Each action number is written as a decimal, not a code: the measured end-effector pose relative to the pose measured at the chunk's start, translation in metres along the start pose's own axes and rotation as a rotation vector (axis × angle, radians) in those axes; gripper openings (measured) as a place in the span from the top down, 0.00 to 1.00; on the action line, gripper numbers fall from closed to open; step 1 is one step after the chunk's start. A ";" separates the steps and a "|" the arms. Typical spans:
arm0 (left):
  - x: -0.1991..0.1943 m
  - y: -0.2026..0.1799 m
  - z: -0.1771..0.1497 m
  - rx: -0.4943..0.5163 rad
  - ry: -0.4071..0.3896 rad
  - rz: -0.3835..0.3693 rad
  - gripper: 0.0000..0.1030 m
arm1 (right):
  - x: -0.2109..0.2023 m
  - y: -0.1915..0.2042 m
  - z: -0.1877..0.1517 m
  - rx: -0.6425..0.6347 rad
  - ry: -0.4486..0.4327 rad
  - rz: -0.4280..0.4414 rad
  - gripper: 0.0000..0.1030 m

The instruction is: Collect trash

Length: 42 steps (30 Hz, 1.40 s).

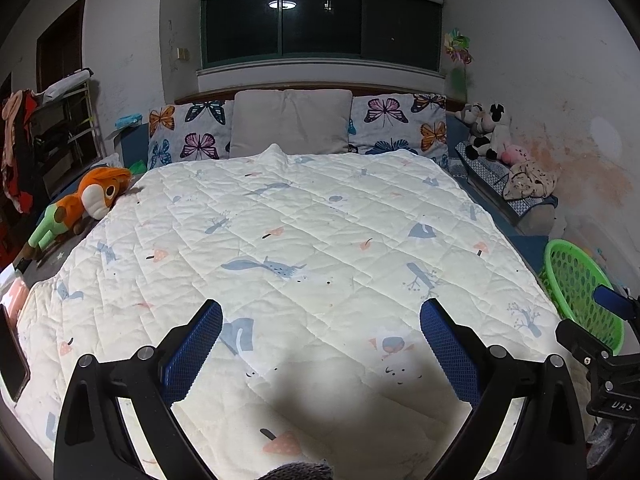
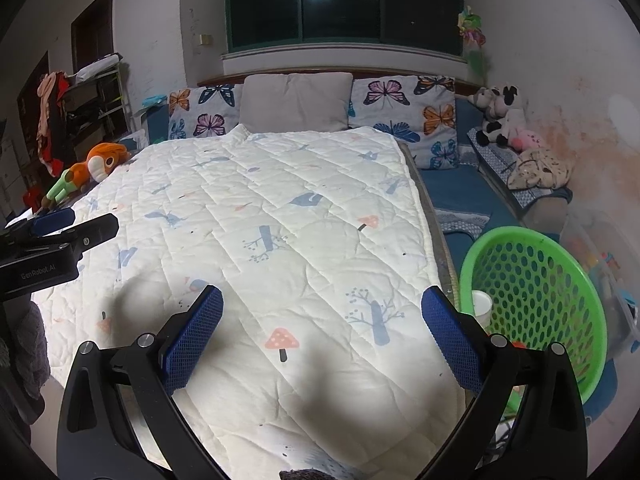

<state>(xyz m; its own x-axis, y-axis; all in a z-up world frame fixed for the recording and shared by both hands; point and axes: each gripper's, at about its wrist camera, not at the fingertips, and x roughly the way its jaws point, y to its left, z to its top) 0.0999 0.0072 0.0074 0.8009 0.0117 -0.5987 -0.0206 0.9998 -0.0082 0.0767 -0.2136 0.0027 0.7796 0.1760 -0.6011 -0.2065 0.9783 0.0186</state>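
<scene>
My left gripper point(image 1: 320, 316) is open and empty above the foot of a bed covered by a cream quilt point(image 1: 280, 232). My right gripper point(image 2: 322, 304) is open and empty above the quilt's right side point(image 2: 280, 208). A green perforated basket point(image 2: 536, 292) leans at the bed's right side, close to my right finger; it also shows in the left wrist view point(image 1: 580, 292). A white cup point(image 2: 482, 306) lies inside the basket with something small and orange-red below it. I see no loose trash on the quilt.
Butterfly pillows point(image 1: 192, 132) and a grey cushion point(image 1: 292, 122) stand at the headboard. An orange plush toy point(image 1: 88, 200) lies at the bed's left edge. Soft toys point(image 2: 500, 120) sit on a blue bench at right. A cluttered shelf point(image 2: 92, 100) stands at left.
</scene>
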 end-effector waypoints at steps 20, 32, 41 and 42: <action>0.002 -0.001 -0.002 0.000 0.003 0.003 0.07 | 0.002 -0.002 -0.002 0.011 0.006 0.011 0.04; 0.002 0.000 -0.002 -0.001 0.005 0.001 0.07 | 0.004 0.000 -0.004 0.010 0.010 0.018 0.04; 0.003 0.000 -0.005 0.000 0.006 0.003 0.07 | 0.005 0.001 -0.005 0.009 0.011 0.022 0.04; 0.003 0.001 -0.006 0.000 0.005 0.003 0.07 | 0.005 0.002 -0.005 0.009 0.011 0.024 0.04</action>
<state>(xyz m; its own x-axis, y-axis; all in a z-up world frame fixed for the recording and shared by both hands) 0.0988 0.0076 0.0009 0.7975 0.0148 -0.6031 -0.0233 0.9997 -0.0063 0.0773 -0.2115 -0.0044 0.7677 0.1981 -0.6094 -0.2195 0.9748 0.0403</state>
